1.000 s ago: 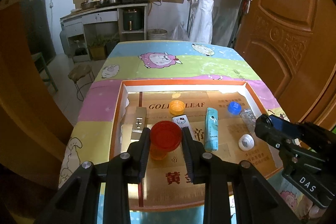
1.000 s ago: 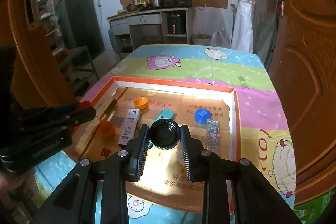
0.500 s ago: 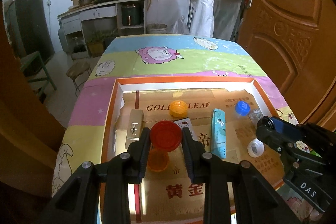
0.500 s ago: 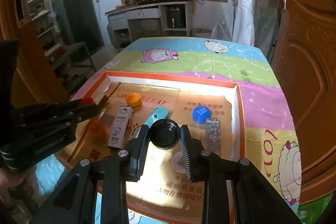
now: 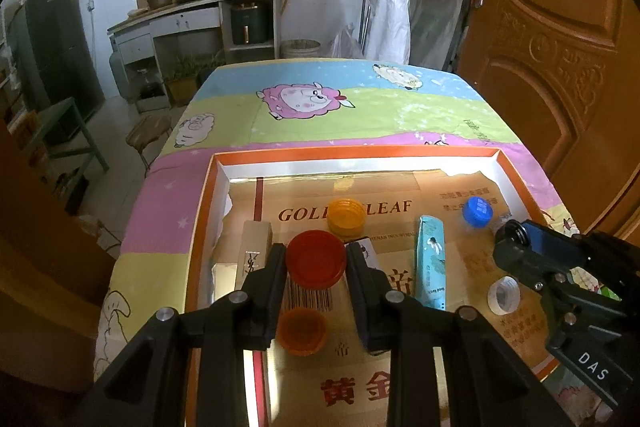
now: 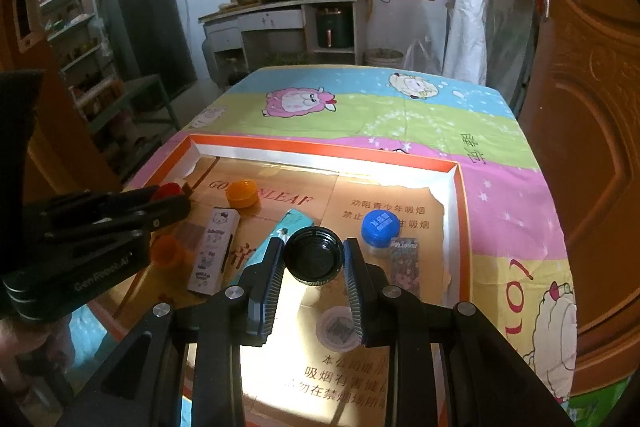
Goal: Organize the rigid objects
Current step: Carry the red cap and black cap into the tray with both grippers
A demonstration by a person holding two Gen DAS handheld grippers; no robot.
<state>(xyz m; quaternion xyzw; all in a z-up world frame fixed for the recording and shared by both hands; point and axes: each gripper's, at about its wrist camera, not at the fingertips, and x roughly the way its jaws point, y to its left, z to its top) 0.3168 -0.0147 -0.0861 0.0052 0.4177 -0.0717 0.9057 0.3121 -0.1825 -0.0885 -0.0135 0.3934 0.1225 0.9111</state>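
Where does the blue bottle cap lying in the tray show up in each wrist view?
Left wrist: the blue cap lies right of centre in the tray, beyond the teal box and just ahead of the right gripper's body.
Right wrist: the blue cap sits just right of centre, beyond the right gripper.
Shared landmark: the tray's orange far rim.

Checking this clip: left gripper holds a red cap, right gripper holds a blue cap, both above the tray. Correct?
Not quite: the right gripper holds a black cap, as the right wrist view shows; the blue cap lies in the tray. The left gripper does hold the red cap.
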